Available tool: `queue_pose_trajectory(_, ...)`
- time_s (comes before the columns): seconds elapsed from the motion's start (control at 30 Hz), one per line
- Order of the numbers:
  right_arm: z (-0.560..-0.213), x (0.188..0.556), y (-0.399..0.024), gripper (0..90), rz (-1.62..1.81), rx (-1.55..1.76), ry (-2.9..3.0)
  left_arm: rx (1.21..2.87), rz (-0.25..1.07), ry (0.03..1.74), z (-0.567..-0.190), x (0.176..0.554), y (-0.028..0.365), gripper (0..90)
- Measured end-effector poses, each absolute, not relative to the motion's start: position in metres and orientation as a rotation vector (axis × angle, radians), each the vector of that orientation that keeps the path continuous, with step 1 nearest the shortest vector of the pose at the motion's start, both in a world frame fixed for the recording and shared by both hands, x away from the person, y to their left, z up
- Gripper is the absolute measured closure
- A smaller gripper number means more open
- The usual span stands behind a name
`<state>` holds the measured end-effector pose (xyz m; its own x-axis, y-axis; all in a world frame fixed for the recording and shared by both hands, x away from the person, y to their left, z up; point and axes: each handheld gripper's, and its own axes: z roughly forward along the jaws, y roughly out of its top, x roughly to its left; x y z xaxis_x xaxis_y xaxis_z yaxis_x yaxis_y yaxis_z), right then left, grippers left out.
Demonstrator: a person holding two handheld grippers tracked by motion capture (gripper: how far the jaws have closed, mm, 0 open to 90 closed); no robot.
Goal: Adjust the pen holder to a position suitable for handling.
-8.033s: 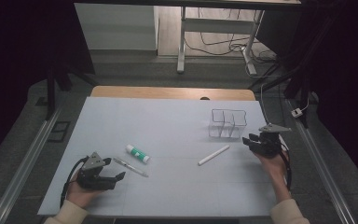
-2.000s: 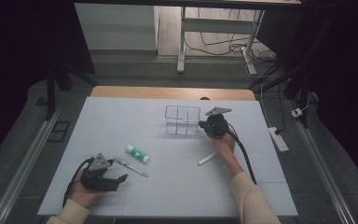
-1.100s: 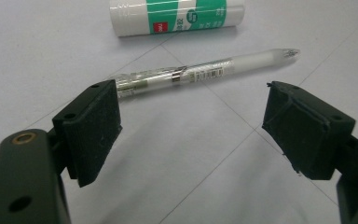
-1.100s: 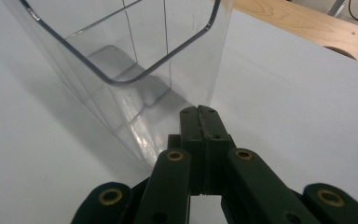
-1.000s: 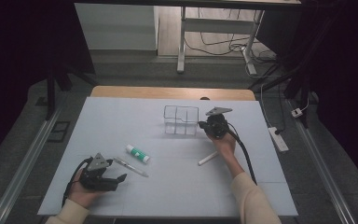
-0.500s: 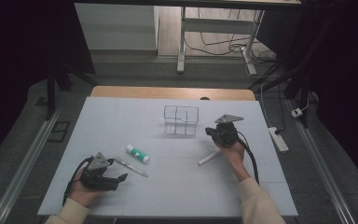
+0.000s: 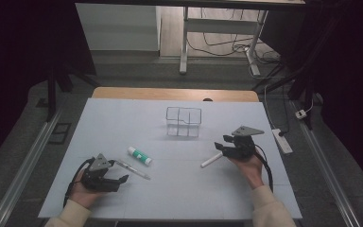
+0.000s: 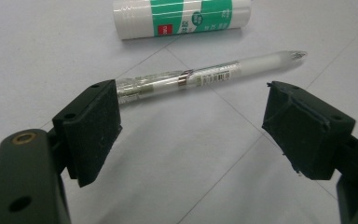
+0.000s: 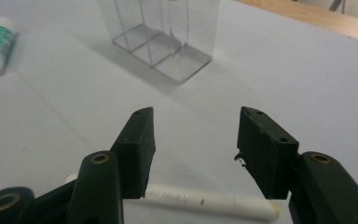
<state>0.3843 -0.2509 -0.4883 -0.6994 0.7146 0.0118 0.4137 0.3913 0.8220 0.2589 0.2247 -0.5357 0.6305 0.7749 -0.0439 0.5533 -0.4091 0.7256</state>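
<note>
1. Presently, right gripper [image 7: 223, 143]: jaws parted with nothing between them (they have just been opening); held low over the table [image 7: 274, 189], right of centre; in the right gripper view the white marker [image 9: 214, 201] lies crosswise just beneath and behind the jaw tips.
2. White marker [image 7: 211, 161]: flat on the table, slanting away from the right gripper toward the person's side; one end near the gripper's tips.
3. Clear organiser [image 7: 184, 122]: upright, with several compartments; beyond the right gripper and apart from it; ahead of the jaws in the right gripper view [image 9: 161, 35].
4. Left gripper [image 7: 118, 179]: jaws wide, holding nothing; resting at the near left of the table in the person's hand.
5. Clear pen [image 8: 205, 77]: flat, just beyond the left jaw tips, its near end beside one pad; on the table at [image 7: 132, 169].
6. Glue stick [image 8: 182, 16]: white with a green label, lying beyond the pen and apart from it; seen from above at [image 7: 139, 155].
</note>
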Motion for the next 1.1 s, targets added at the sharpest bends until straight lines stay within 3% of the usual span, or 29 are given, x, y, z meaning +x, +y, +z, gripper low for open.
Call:
queue_pose_trajectory(0.53, -0.500, 0.338, -0.299, 37.8, 1.231, 0.965, 2.336, 2.132, 0.397, 1.032, -0.536, 0.259, 0.223, 19.5)
queue_pose_trajectory(1.1, -0.507, 0.321, -0.301, 36.3, 1.213, 0.860, 2.391, 2.131, 0.404, 1.020, -0.534, 0.261, 0.225, 19.9)
